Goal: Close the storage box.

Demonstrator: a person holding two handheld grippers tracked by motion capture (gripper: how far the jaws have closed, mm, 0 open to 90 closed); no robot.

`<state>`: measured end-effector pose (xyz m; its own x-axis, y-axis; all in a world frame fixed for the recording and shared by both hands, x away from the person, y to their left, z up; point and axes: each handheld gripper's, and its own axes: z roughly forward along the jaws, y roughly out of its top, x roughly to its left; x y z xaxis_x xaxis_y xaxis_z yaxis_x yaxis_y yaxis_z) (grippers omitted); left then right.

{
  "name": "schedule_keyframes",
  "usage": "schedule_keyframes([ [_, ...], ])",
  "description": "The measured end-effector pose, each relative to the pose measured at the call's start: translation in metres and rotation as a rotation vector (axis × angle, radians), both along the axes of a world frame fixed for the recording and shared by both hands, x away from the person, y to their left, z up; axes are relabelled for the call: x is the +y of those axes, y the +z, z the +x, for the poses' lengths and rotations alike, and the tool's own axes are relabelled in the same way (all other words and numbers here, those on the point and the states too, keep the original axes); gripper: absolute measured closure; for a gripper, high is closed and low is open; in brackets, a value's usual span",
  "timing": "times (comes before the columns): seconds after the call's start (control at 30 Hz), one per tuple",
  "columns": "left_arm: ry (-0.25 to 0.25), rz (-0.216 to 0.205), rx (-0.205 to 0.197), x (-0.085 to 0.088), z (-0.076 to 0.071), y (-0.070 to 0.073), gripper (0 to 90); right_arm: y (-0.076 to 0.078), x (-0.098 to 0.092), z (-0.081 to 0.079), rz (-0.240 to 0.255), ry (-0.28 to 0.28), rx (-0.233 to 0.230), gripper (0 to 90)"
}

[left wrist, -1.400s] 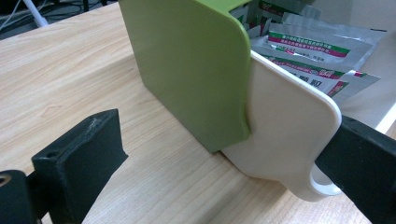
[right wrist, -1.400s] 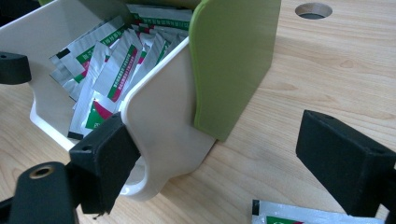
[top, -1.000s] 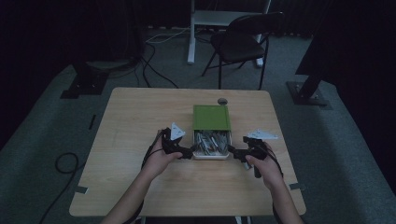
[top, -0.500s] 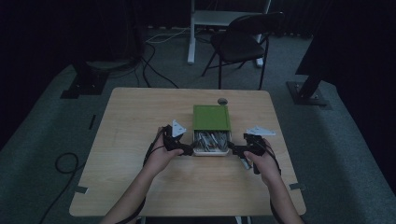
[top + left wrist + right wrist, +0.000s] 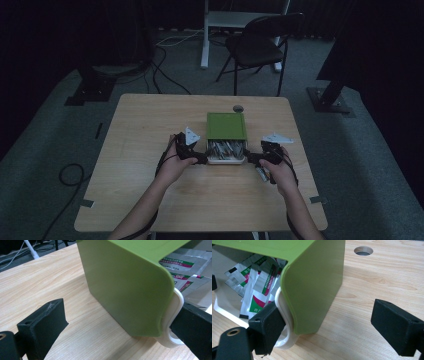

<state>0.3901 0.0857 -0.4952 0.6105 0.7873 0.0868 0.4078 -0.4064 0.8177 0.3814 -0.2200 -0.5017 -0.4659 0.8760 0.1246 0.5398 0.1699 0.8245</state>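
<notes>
The left tongs (image 5: 201,159) stand apart at nine o'clock of the white box (image 5: 226,160), one tip against its handle. The box sits mid-bench (image 5: 150,130), its green lid (image 5: 226,126) slid back toward twelve, foil sachets (image 5: 225,148) showing. At three o'clock the right tongs (image 5: 251,158) gape too, one tip touching the handle.

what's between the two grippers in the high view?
In the high view, the white tray of foil sachets, slid partly out of its green sleeve, lies between left gripper and right gripper.
</notes>
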Motion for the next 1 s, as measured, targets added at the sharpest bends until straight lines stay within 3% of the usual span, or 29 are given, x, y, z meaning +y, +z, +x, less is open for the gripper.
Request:
schedule_keyframes([
  [0.33, 0.022, -0.001, -0.008, -0.0010, 0.0045, -0.0007, 3.0, 0.0016, 0.0026, 0.0044, -0.025, -0.020, -0.007, 12.7],
  [0.5, 0.023, 0.004, -0.030, -0.0018, 0.0059, -0.0020, 3.0, 0.0005, 0.0032, 0.0056, -0.008, -0.041, 0.001, 12.7],
  [0.77, 0.017, 0.011, -0.026, -0.0035, 0.0083, -0.0016, 3.0, 0.0019, 0.0050, 0.0073, -0.026, -0.046, -0.002, 12.6],
  [0.87, 0.016, -0.035, 0.004, -0.0037, 0.0081, -0.0026, 3.1, 0.0008, 0.0051, 0.0066, -0.007, -0.044, 0.004, 13.5],
  [1.0, 0.001, -0.057, 0.008, -0.0064, 0.0057, -0.0013, 3.1, 0.0017, 0.0074, 0.0040, 0.039, -0.039, 0.010, 13.5],
])
